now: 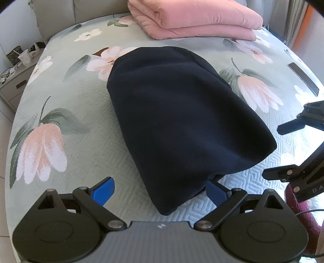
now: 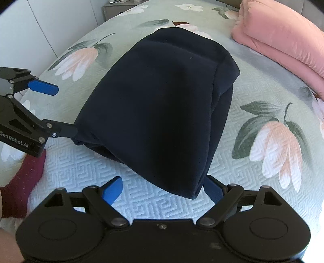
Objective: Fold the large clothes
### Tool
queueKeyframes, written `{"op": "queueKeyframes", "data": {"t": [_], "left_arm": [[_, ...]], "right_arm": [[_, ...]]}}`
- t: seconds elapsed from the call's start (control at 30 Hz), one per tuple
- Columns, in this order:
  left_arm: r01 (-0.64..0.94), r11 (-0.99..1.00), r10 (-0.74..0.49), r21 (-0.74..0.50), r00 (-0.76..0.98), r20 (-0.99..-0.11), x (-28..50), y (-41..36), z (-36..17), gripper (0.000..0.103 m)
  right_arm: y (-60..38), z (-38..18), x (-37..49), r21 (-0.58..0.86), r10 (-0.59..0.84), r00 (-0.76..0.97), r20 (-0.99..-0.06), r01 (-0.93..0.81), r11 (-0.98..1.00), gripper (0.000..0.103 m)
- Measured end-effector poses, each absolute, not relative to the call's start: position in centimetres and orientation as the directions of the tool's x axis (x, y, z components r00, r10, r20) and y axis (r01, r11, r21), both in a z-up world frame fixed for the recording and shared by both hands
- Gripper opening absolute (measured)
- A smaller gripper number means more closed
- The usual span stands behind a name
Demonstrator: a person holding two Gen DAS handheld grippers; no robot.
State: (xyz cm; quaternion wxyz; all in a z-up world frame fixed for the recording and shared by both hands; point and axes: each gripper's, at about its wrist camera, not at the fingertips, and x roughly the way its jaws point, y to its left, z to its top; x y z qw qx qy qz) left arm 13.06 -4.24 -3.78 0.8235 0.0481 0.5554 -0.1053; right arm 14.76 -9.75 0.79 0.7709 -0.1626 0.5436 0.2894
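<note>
A dark navy garment (image 1: 178,117) lies folded into a thick bundle in the middle of the floral bedspread (image 1: 66,101). My left gripper (image 1: 160,192) is open wide at the bundle's near edge, and a corner of the cloth lies between its blue fingers (image 1: 103,191). My right gripper (image 1: 283,149) shows at the right, open, just off the garment's side. In the right wrist view the garment (image 2: 162,105) fills the centre. There my right gripper (image 2: 163,191) is open around its near corner. The left gripper (image 2: 58,109) is open at the left, its lower finger touching the cloth.
A folded pink quilt (image 1: 194,18) (image 2: 283,40) lies at the head of the bed. A bedside table (image 1: 16,81) with clutter stands beyond the bed's left edge. A dark flat object (image 1: 303,79) rests near the right edge. A dark red sleeve (image 2: 24,178) is behind the left gripper.
</note>
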Motion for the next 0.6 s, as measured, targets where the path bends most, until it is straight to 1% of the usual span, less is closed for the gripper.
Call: {"op": "queueKeyframes", "data": {"t": [0.6], "left_arm": [[0.224, 0.972, -0.146, -0.067, 0.358, -0.922, 13.18, -3.88, -4.04, 0.098]], "right_arm": [[-9.09, 0.57, 14.93, 0.062, 0.277, 0.238, -0.931, -0.644, 0.762, 0.102]]}}
